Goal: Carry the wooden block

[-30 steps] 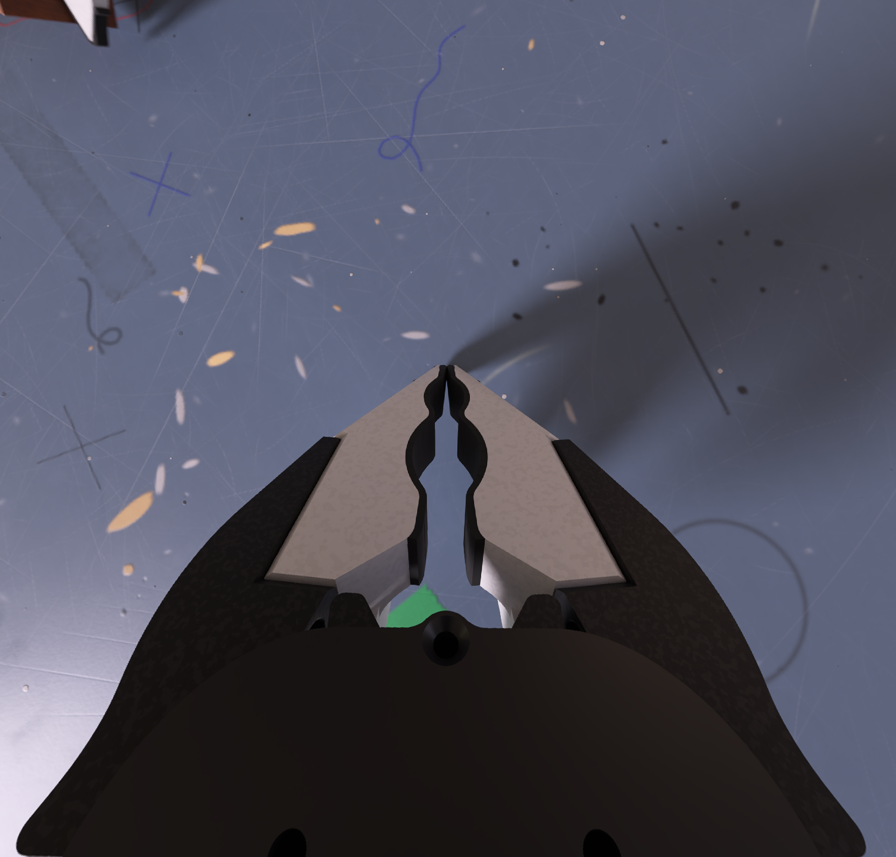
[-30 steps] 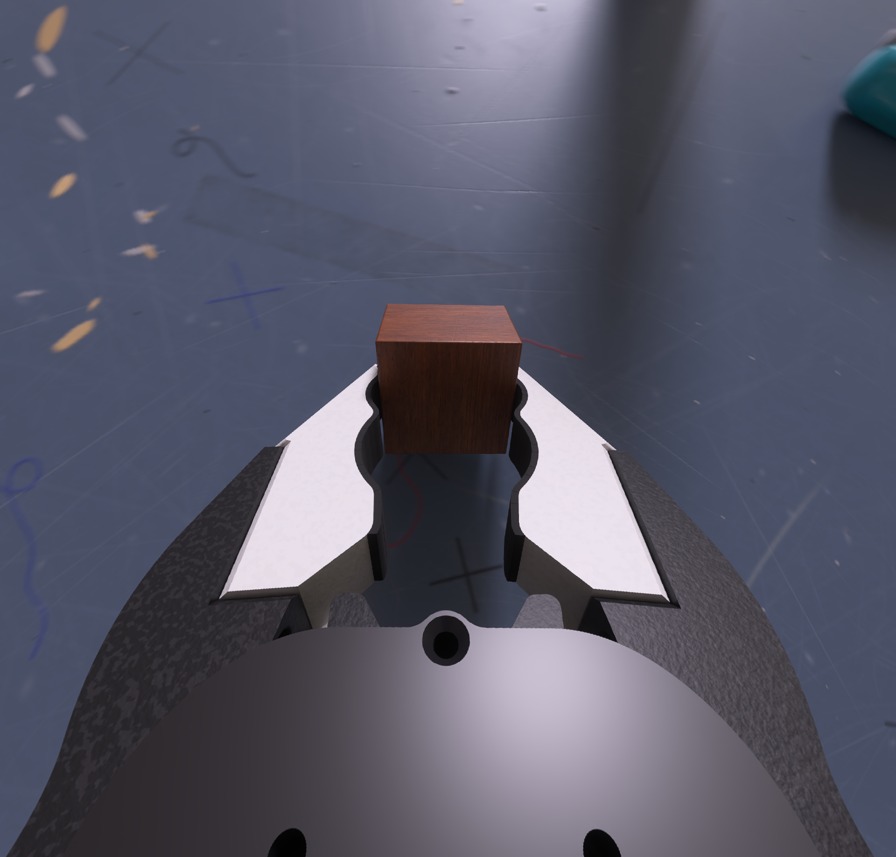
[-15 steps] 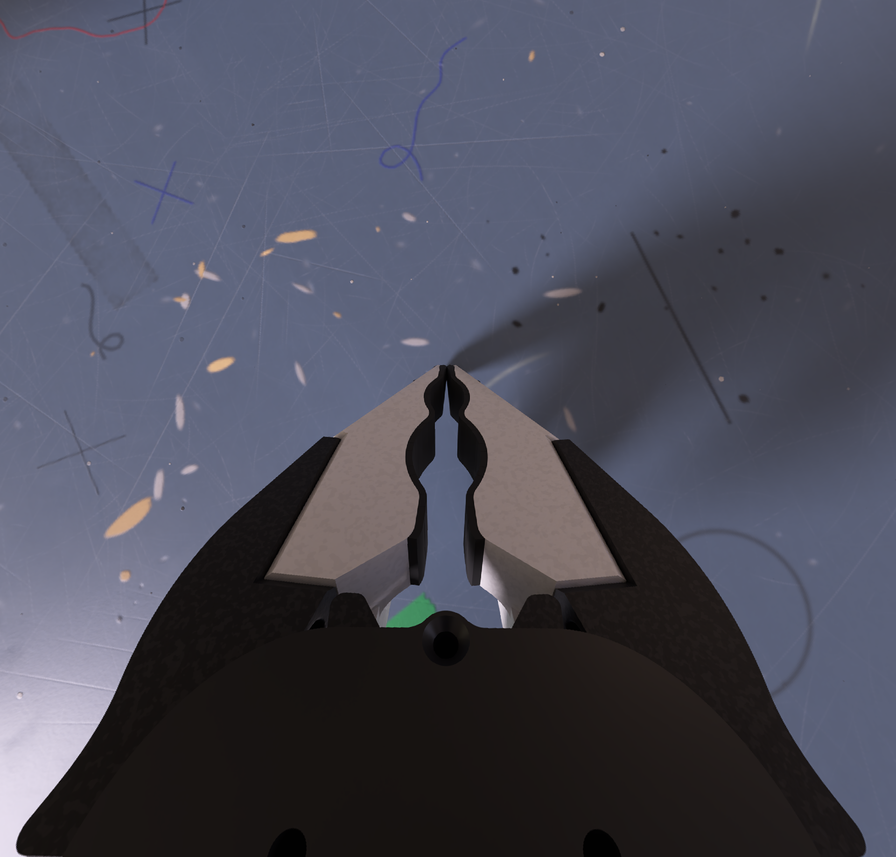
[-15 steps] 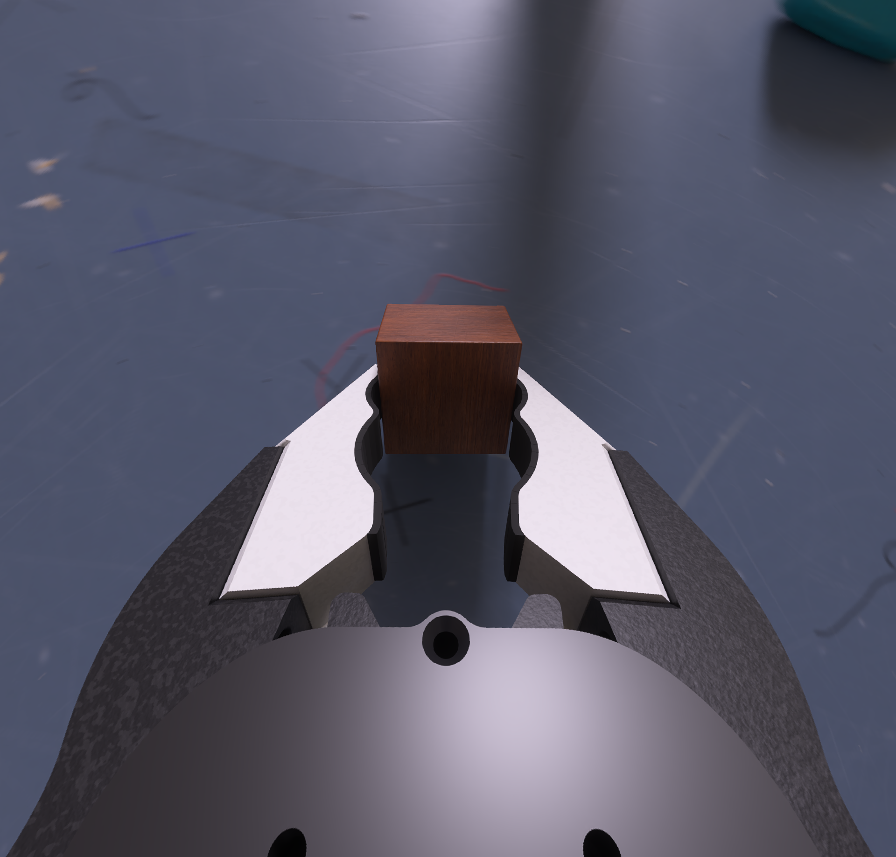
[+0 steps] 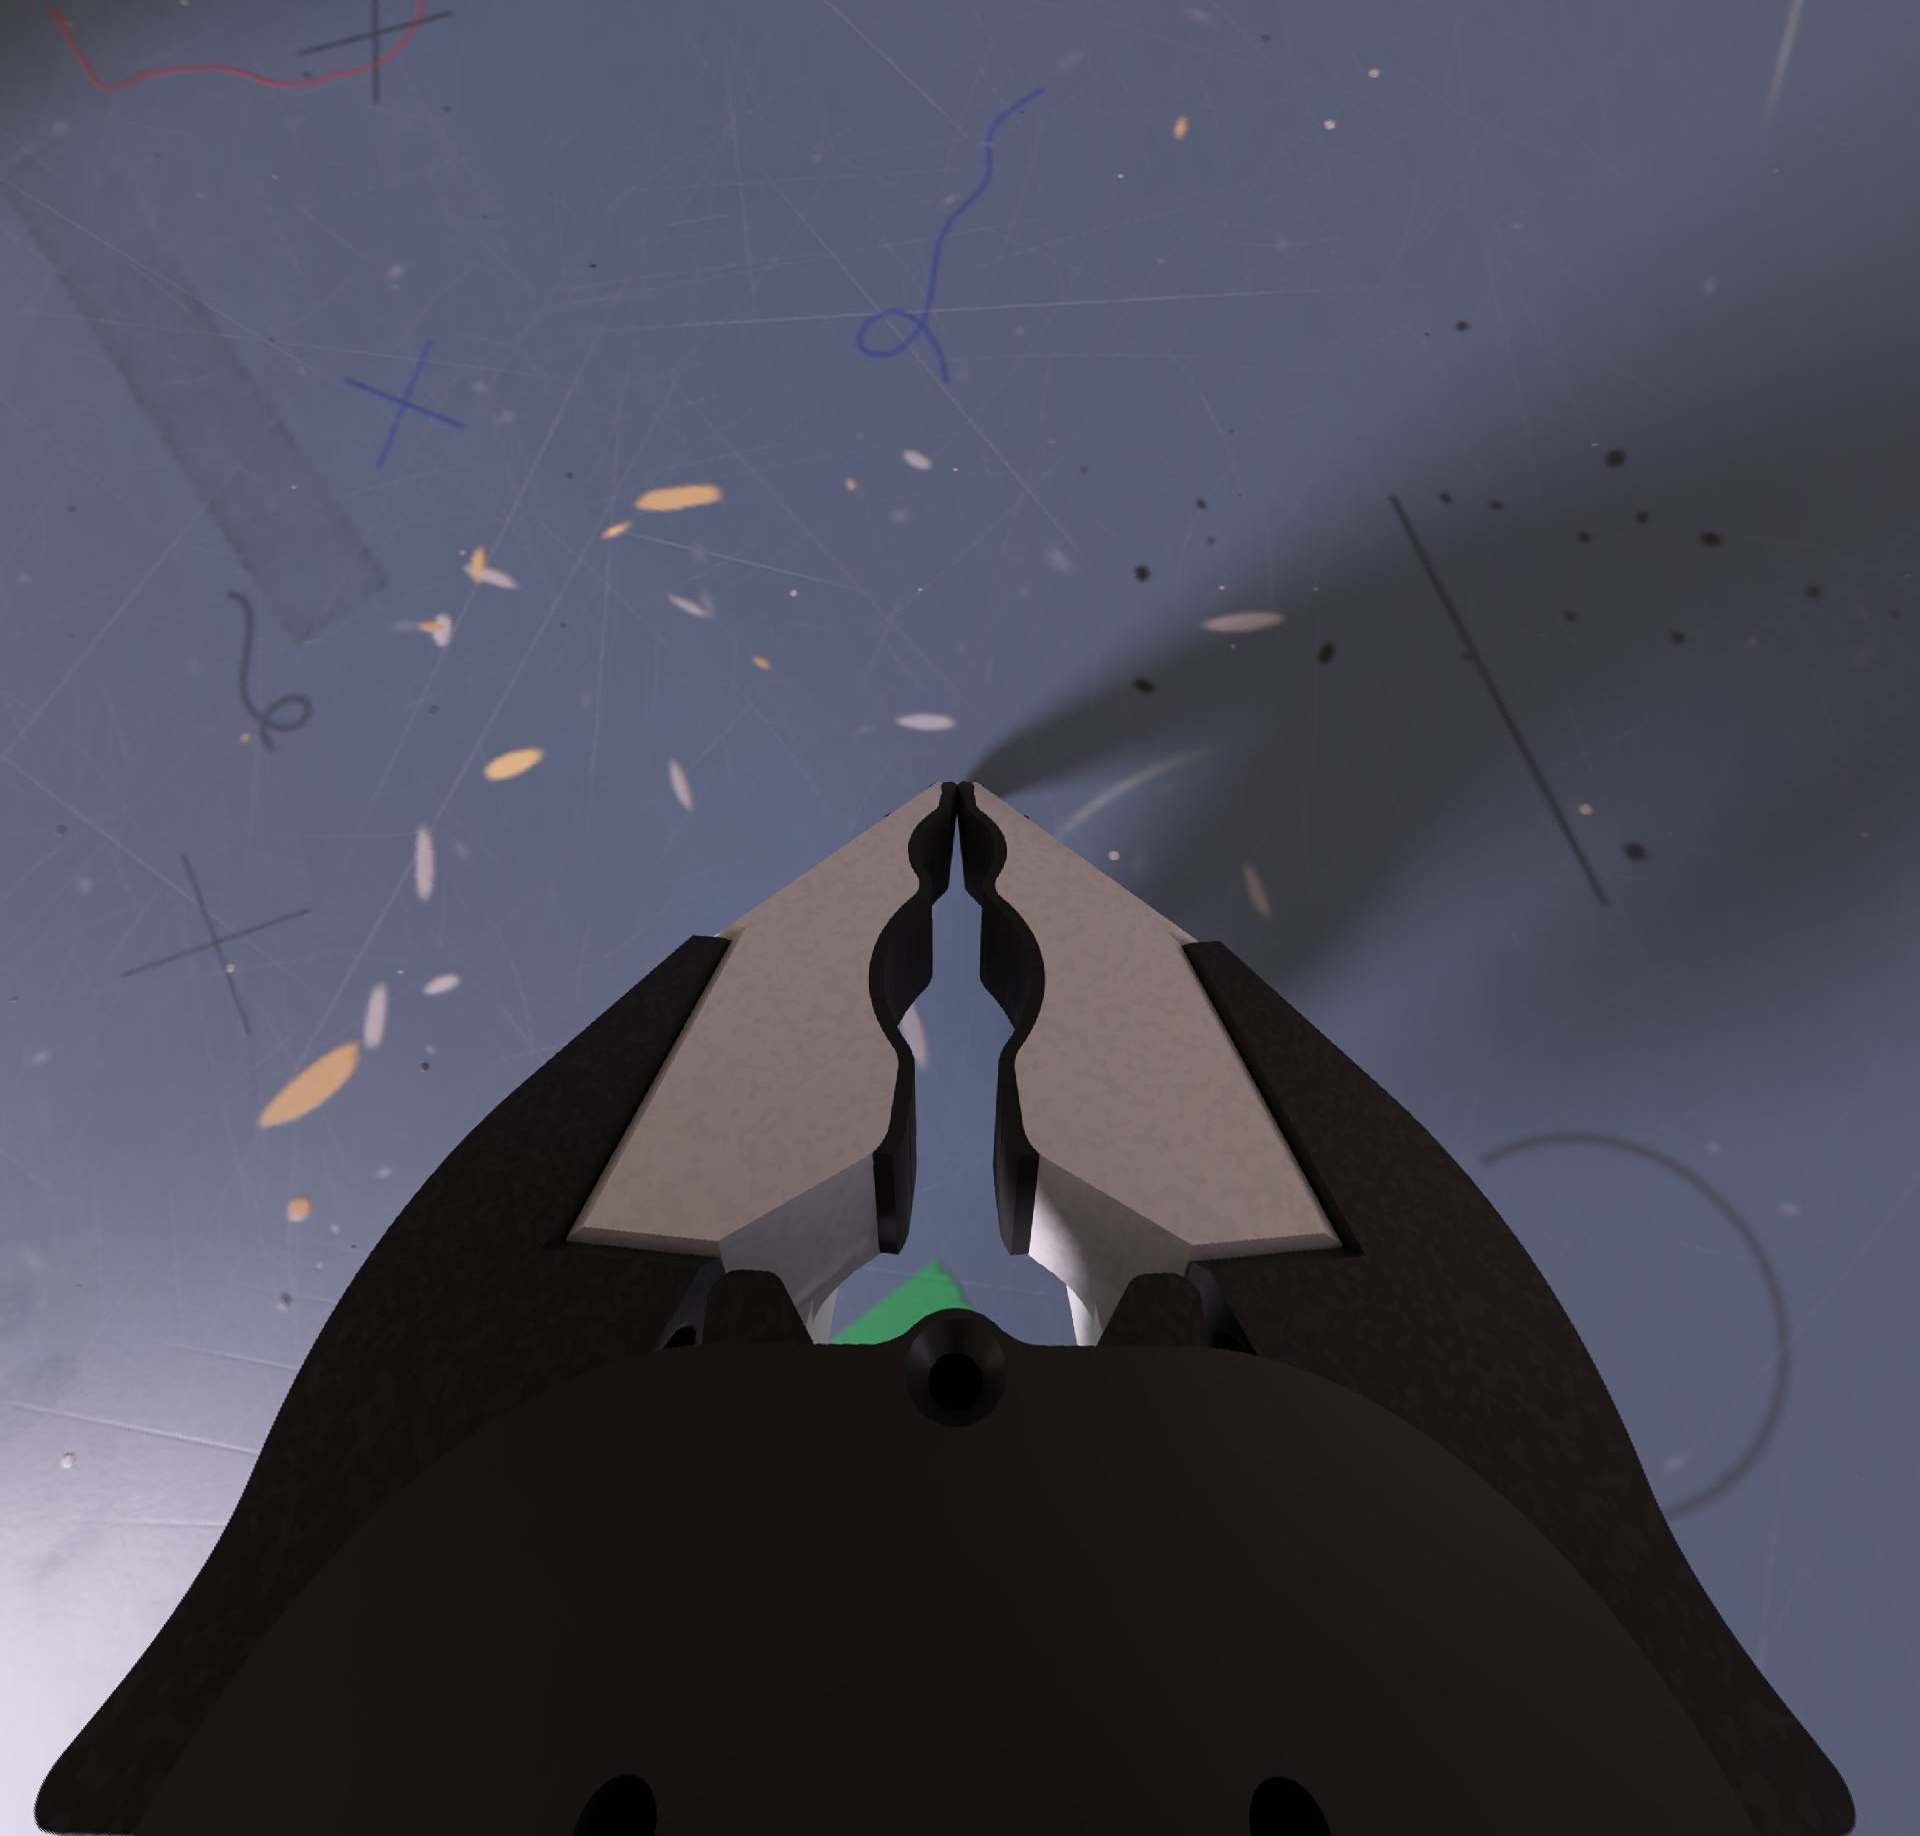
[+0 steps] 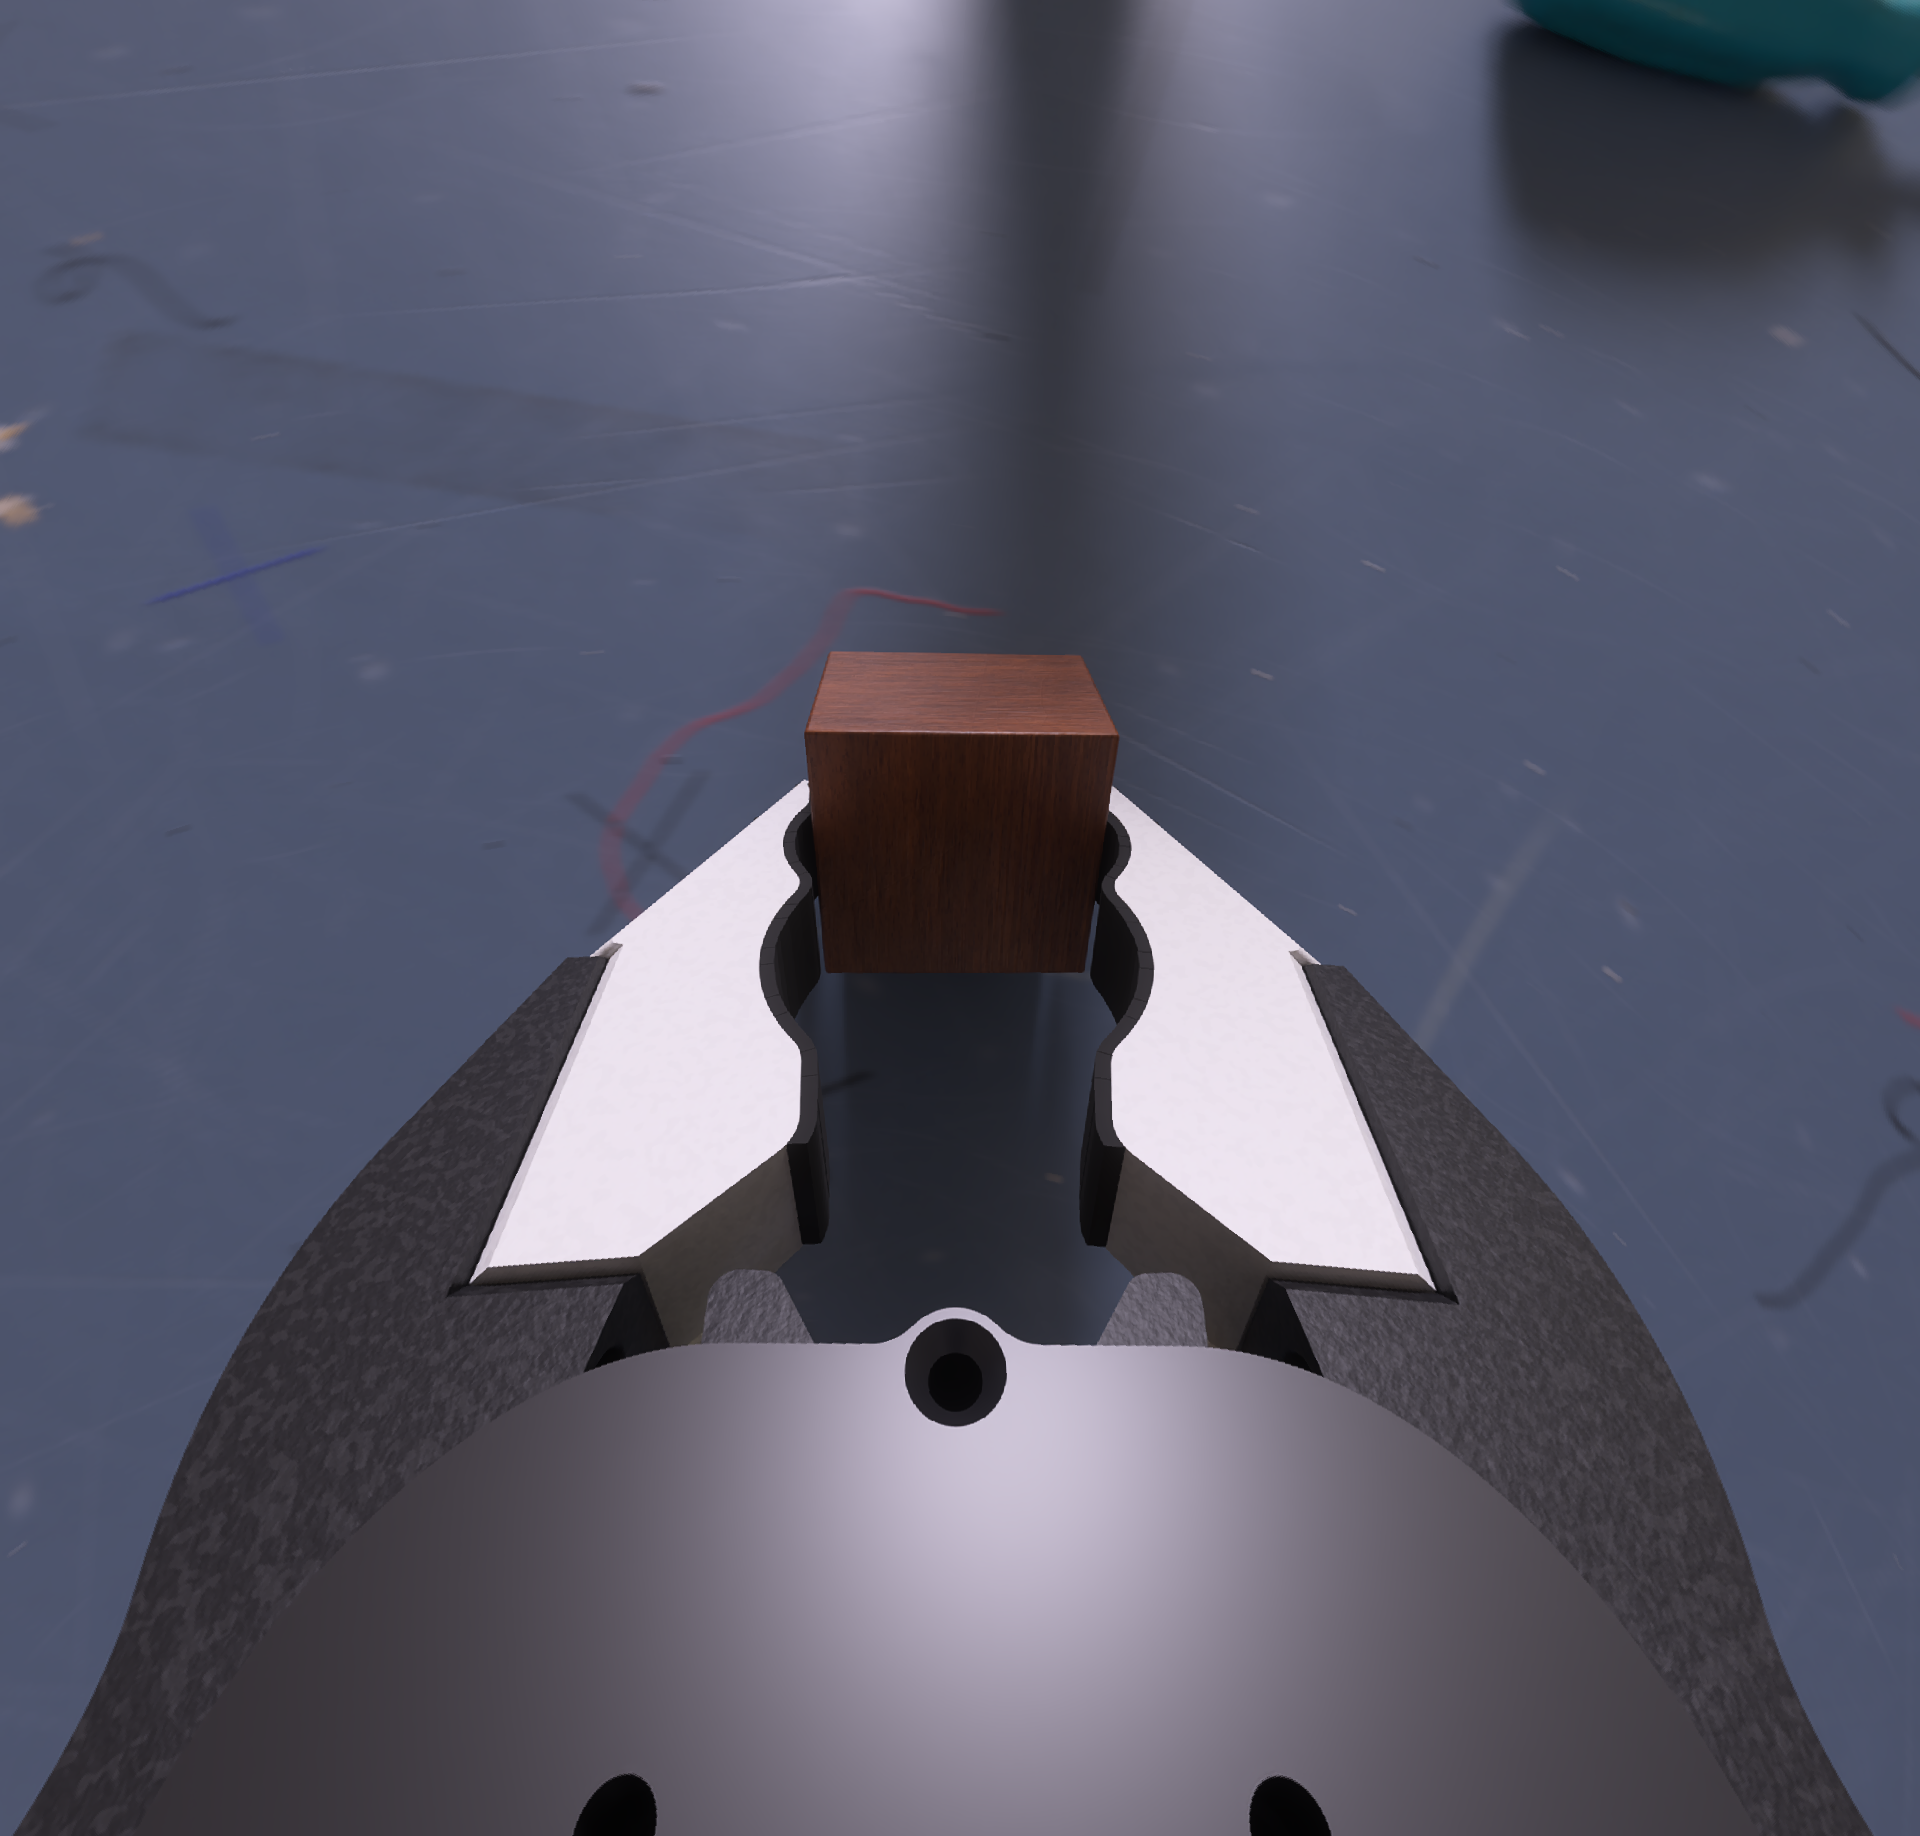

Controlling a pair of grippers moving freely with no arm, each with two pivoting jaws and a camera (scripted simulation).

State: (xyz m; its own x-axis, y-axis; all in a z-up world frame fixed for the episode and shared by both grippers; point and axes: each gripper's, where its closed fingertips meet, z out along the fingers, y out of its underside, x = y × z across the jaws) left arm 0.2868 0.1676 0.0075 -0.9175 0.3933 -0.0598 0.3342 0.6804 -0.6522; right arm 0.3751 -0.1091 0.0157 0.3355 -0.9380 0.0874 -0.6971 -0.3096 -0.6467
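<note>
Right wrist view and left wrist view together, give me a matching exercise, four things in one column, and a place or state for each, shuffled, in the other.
Things:
1. wooden block
2. left gripper
3. teal object
4. red squiggle

States or places:
A. shut, holding nothing
B. drawn on the surface, upper left of the left wrist view
C. clamped between the right gripper fingertips
D. lying far off, upper right

Pairs: 1-C, 2-A, 3-D, 4-B

Dim, cool lighting. A pale glare streak crosses the table (image 6: 914, 41) ahead; broad soft shadows darken the right side in the left wrist view. Far edges smear with blur; wide-angle stretching bends the margins.
</note>
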